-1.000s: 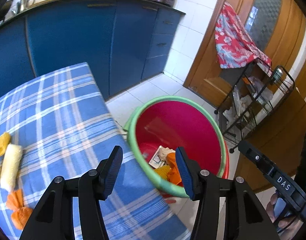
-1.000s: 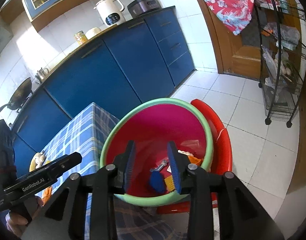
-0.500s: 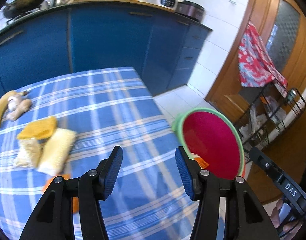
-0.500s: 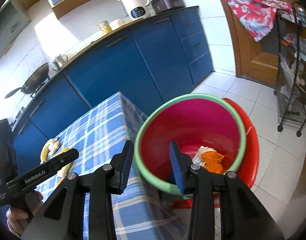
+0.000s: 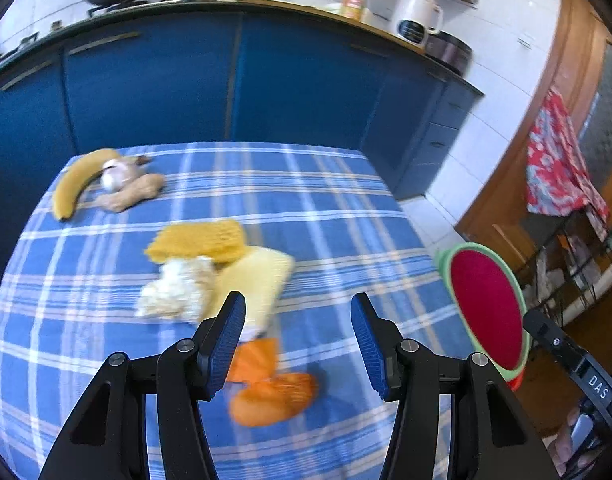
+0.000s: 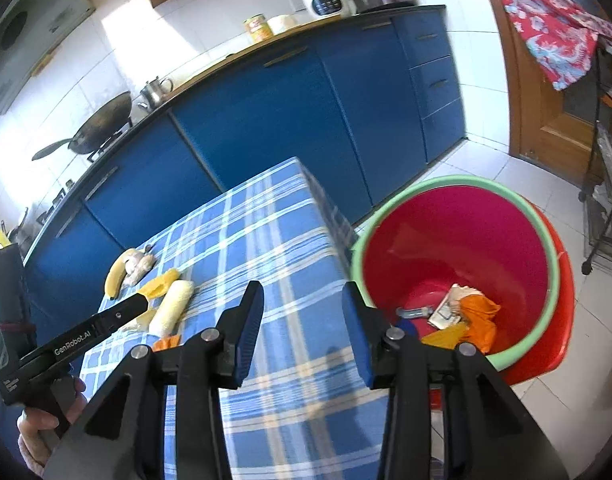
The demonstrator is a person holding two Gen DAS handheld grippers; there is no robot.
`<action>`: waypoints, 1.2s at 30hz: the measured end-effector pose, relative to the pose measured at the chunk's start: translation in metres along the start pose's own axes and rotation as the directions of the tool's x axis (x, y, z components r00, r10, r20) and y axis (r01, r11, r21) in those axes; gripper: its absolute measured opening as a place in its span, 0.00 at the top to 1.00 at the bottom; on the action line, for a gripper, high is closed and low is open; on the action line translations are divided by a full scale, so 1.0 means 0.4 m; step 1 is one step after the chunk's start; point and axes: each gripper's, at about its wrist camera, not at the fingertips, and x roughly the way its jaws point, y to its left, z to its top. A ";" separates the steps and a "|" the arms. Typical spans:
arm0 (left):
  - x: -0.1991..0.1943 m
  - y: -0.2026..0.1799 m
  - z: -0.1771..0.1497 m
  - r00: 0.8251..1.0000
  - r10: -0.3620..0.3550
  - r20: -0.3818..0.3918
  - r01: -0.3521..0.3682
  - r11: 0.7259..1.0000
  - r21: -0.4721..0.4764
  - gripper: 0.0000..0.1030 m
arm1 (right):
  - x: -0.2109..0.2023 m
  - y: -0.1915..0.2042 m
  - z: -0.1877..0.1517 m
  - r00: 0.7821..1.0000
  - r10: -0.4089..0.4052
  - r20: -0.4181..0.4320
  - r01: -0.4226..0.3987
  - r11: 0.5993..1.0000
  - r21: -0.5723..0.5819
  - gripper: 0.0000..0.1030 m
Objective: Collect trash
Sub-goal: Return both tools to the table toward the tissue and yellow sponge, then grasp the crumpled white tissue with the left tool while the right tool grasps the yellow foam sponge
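My left gripper [image 5: 298, 340] hangs over the checked surface [image 5: 325, 208], fingers spread wide and empty, above the orange scraps [image 5: 272, 392]. Beyond them lie pale yellow, white and darker yellow pieces [image 5: 210, 264] (blurred, so I cannot tell what they are), with a banana [image 5: 76, 186] at the far edge. My right gripper [image 6: 302, 328] is also open and empty beside the red bin [image 6: 457, 240], which holds orange and paper trash [image 6: 461, 312].
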 end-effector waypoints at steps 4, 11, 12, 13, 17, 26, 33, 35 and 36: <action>-0.007 0.057 0.000 1.000 0.023 0.004 -0.023 0.999 -0.038 0.45 | 0.021 0.034 -0.004 1.000 0.012 -0.016 -0.012 1.000 -0.019 0.56; 0.002 0.124 0.005 0.999 0.053 0.004 -0.052 0.996 -0.077 0.45 | 0.054 0.079 -0.011 0.999 0.018 -0.041 -0.020 0.999 -0.043 0.55; 0.005 0.130 0.004 0.998 0.058 0.002 -0.058 0.995 -0.080 0.45 | 0.059 0.085 -0.012 0.999 0.017 -0.045 -0.020 0.999 -0.047 0.55; 0.009 0.135 0.005 0.998 0.062 -0.001 -0.062 0.995 -0.081 0.45 | 0.064 0.091 -0.013 0.999 0.017 -0.049 -0.019 0.999 -0.051 0.54; 0.033 0.152 0.003 0.997 0.070 -0.025 -0.072 0.994 -0.077 0.45 | 0.080 0.108 -0.017 0.998 0.013 -0.063 -0.017 0.998 -0.063 0.54; 0.100 0.187 0.004 0.992 0.112 -0.063 -0.116 0.991 -0.072 0.45 | 0.114 0.144 -0.022 0.996 0.007 -0.091 -0.015 0.996 -0.093 0.54; 0.106 0.234 -0.006 0.993 0.100 -0.054 -0.106 0.987 -0.124 0.63 | 0.141 0.178 -0.030 0.993 0.011 -0.114 -0.025 0.992 -0.122 0.54; 0.099 0.243 -0.008 0.996 0.079 -0.047 -0.085 0.987 -0.139 0.71 | 0.149 0.191 -0.032 0.993 0.013 -0.120 -0.029 0.991 -0.132 0.54; 0.093 0.247 -0.009 0.996 0.076 -0.042 -0.081 0.986 -0.143 0.73 | 0.154 0.198 -0.034 0.992 0.015 -0.124 -0.032 0.990 -0.137 0.54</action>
